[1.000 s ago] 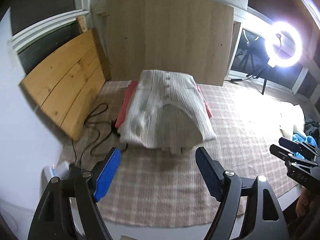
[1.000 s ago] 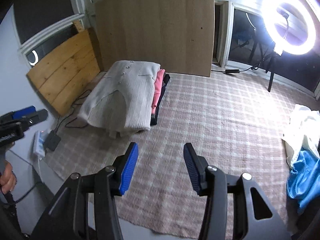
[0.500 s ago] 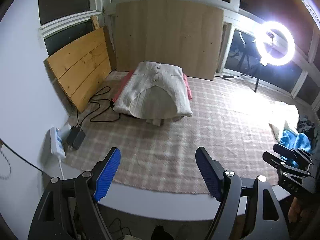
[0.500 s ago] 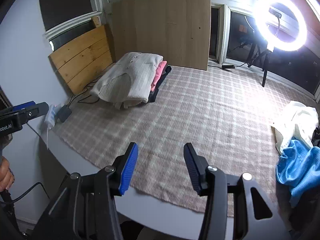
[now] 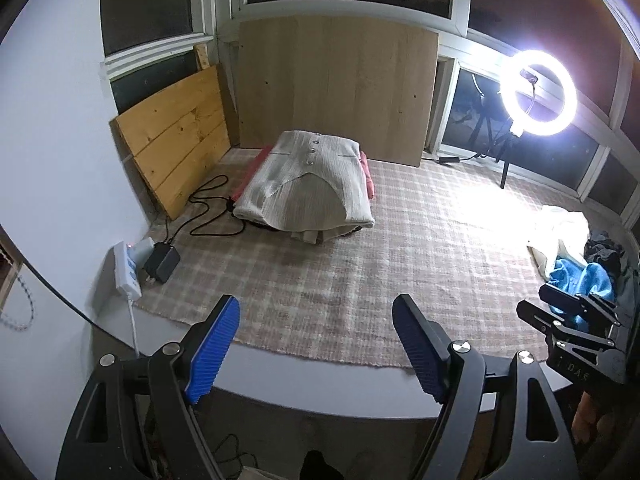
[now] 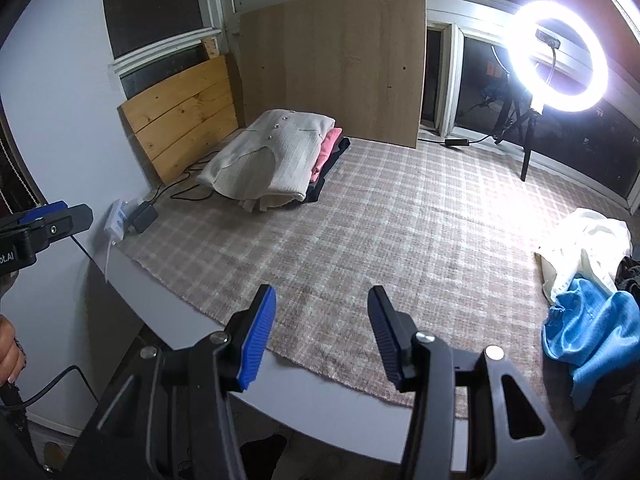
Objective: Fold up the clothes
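A folded cream knit cardigan [image 5: 308, 184] tops a stack of folded clothes, with a pink garment [image 6: 328, 148] and a dark one under it, at the far left of the checked rug [image 5: 400, 264]; the cardigan also shows in the right wrist view [image 6: 264, 160]. A loose pile with a white garment [image 6: 588, 240] and a blue garment [image 6: 592, 328] lies at the right edge; the blue one also shows in the left wrist view [image 5: 580, 280]. My left gripper [image 5: 316, 344] is open and empty, held back over the table's front edge. My right gripper [image 6: 322, 332] is open and empty, also at the front edge.
A ring light [image 5: 536, 96] on a tripod shines at the back right. Wooden boards [image 5: 336, 88] lean on the back wall and the left wall. A power strip [image 5: 128, 268], an adapter and black cables lie at the rug's left edge.
Both grippers have pulled back and up from the folded stack toward the table's front edge, so the whole rug comes into view. Both stay open and empty.
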Tool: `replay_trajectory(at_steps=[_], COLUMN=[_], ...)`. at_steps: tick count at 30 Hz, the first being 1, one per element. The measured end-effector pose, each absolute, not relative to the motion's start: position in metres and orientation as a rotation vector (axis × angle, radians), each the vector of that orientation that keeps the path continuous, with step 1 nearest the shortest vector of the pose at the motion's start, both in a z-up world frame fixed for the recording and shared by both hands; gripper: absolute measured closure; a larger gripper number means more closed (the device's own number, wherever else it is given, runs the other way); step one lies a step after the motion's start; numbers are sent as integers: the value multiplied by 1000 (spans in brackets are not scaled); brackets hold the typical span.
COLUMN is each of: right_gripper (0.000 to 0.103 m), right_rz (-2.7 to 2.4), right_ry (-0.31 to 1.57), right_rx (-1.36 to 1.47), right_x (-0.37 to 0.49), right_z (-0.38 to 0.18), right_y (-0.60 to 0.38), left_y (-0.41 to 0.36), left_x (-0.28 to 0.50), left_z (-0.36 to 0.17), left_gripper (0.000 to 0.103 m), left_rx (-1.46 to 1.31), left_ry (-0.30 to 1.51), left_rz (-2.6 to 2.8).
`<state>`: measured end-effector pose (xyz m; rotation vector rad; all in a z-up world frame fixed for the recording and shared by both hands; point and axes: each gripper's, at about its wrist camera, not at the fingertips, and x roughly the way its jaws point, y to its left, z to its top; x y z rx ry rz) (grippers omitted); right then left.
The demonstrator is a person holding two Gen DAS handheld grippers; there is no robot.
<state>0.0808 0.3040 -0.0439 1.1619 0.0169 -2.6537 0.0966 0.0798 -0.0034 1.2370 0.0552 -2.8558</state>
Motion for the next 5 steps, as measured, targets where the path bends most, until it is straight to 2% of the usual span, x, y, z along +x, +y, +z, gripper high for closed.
replay_trajectory(at_steps=[5], right_gripper=[56], right_rz=[-2656], right_ry=[45], right_rx=[1153], right_x=[87], right_z=[-44], right_y=[295], left_y=[75], left_x=[106], left_z=[-2], left_gripper=[26], left_rx=[1204], left_ry=[58], left_rz=[-2868])
